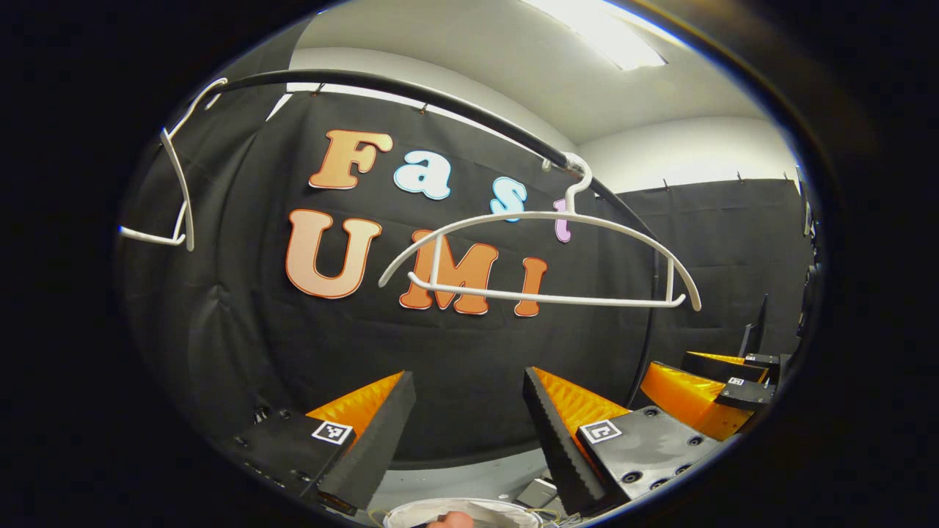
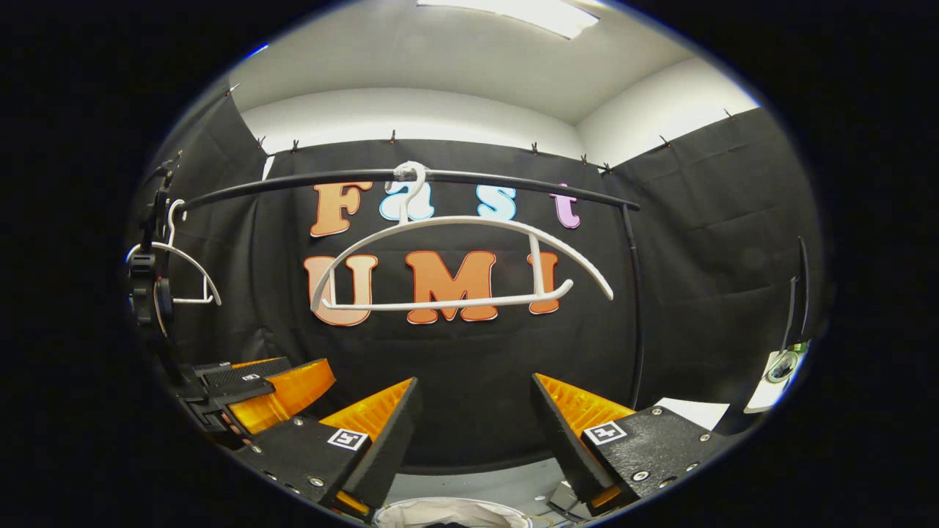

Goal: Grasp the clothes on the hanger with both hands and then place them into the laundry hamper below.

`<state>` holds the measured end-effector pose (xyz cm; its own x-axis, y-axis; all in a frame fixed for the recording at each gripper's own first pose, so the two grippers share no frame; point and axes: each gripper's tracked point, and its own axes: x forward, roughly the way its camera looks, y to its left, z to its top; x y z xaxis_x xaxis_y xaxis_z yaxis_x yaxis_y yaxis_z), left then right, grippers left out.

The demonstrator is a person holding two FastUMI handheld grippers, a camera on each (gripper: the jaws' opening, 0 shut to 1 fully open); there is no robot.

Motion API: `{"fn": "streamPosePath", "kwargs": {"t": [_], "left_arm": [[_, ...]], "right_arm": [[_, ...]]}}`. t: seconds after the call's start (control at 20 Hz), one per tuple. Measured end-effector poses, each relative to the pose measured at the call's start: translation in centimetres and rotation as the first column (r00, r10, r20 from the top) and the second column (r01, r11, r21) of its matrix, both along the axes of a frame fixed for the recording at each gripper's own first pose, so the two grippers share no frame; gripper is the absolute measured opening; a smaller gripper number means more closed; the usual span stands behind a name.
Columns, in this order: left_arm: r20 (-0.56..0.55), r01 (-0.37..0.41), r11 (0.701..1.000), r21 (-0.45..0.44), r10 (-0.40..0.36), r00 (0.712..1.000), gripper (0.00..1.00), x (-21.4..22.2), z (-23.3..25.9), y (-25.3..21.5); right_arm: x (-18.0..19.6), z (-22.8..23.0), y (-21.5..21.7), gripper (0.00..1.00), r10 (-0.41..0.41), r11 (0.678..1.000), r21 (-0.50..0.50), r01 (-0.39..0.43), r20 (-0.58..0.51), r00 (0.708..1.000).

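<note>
While both of my grippers hang in front of the black rail (image 2: 469, 177), the white hanger (image 2: 455, 264) hooked on it is bare, its bar level and nothing draped over it; a second white hanger (image 2: 183, 271) hangs far to the left on the same rail. From the left gripper view I see my left gripper (image 1: 469, 425) with its fingers spread wide and nothing between them, the right gripper to its right; from the right gripper view my right gripper (image 2: 475, 433) is likewise wide and empty, with the left gripper (image 2: 257, 400) near on its left. Below both, near me, the laundry hamper (image 2: 411, 510) shows its pale rim, with light fabric (image 2: 447, 512) inside that I take for the clothes; I cannot tell more.
</note>
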<state>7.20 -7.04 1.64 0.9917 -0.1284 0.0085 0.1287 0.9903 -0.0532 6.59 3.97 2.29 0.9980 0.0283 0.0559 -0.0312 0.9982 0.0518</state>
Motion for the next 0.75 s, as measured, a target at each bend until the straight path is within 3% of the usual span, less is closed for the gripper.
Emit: {"fn": "streamPosePath", "kwargs": {"t": [0.05, 0.75], "left_arm": [[0.0, -0.001, 1.0, 0.003, 0.001, 1.0, 0.96, -0.1, -0.1, 0.0], [-0.006, 0.001, 1.0, 0.014, -0.001, 1.0, 0.96, 0.2, -0.7, 0.0]], "right_arm": [[0.1, 0.0, 0.0, 0.92, 0.003, 1.0, 0.002, -0.003, -0.003, 1.0], [0.7, -0.8, 0.6, 0.92, 0.019, 1.0, 0.012, -0.019, -0.02, 1.0]]}}
